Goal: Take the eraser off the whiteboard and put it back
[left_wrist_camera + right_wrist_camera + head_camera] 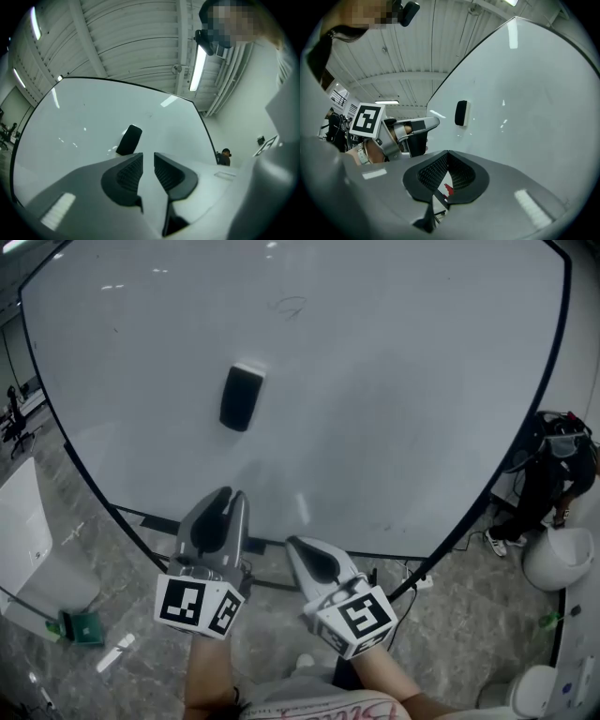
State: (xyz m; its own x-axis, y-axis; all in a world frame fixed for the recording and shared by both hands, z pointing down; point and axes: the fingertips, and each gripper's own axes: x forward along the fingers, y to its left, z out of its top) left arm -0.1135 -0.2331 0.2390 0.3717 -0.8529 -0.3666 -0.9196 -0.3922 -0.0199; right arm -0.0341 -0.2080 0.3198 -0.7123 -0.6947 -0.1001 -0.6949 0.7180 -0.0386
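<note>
**Head view.** Nearest the camera, the left tool [228, 502] and the right tool [296, 546] point at the whiteboard [422, 381]. The eraser [241, 397] sits on the board at 12 o'clock from the left tool, apart from it. The left tool is the better placed for the pick.

**Left gripper view.** The jaws stand a narrow gap apart with nothing between them. The eraser [129, 139] lies at 11 o'clock, just beyond the tips. It appears wider than the gap. Widen the jaws before closing in. Align them across the eraser's short sides. Advance square to the board so the pads do not scrape it.

**Right gripper view.** The jaw tips meet and hold nothing. The eraser [461, 113] lies at 1 o'clock, well apart. Keep this tool clear of the left tool's path.
</note>
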